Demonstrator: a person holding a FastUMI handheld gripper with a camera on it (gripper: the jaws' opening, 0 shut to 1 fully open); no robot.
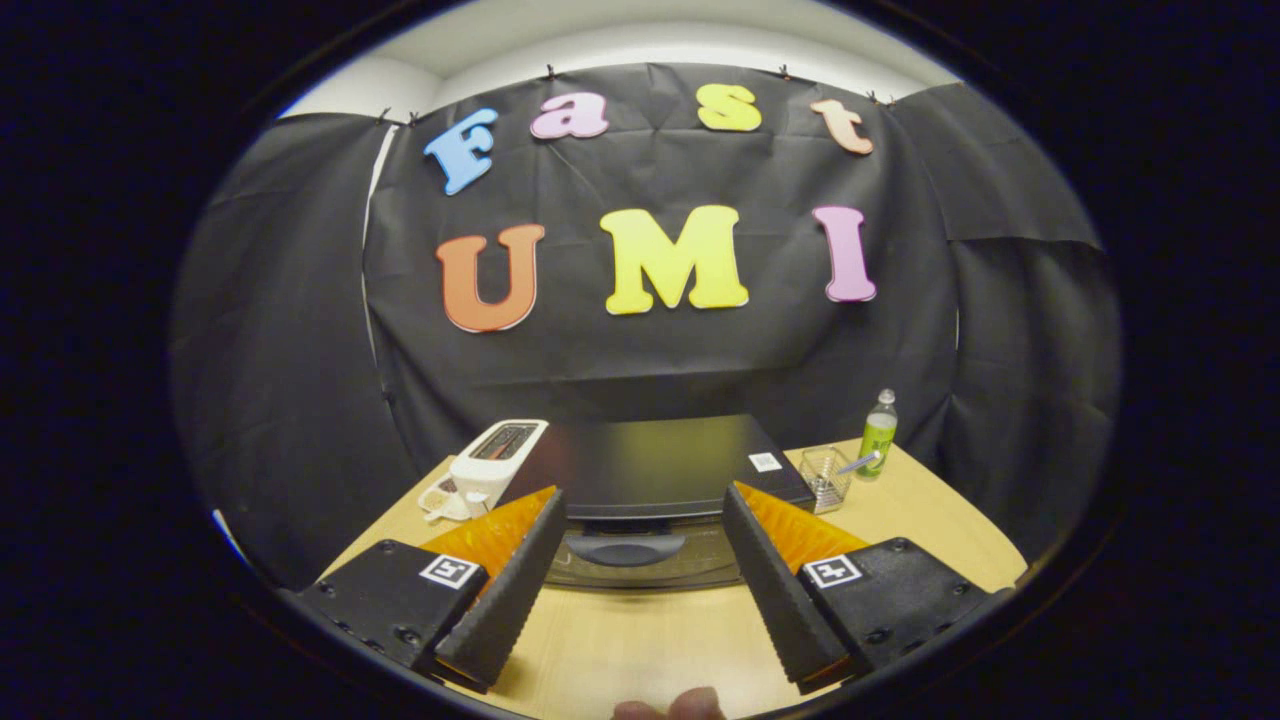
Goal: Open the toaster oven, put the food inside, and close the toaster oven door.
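A black toaster oven (pixel 655 465) stands on the wooden table (pixel 640 640), seen from above and in front. Its glass door (pixel 640 565) is closed, with a dark handle (pixel 625 548) across the top of the door. My gripper (pixel 640 505) is open, its two fingers spread wide to either side of the door handle, and it hovers above and in front of the oven. Nothing is between the fingers. No food is visible in this view.
A white pop-up toaster (pixel 490 465) stands just left of the oven. To the oven's right sit a small wire basket (pixel 828 478) holding a utensil and a green bottle (pixel 879 432). Fingertips of a hand (pixel 670 706) show by the near table edge.
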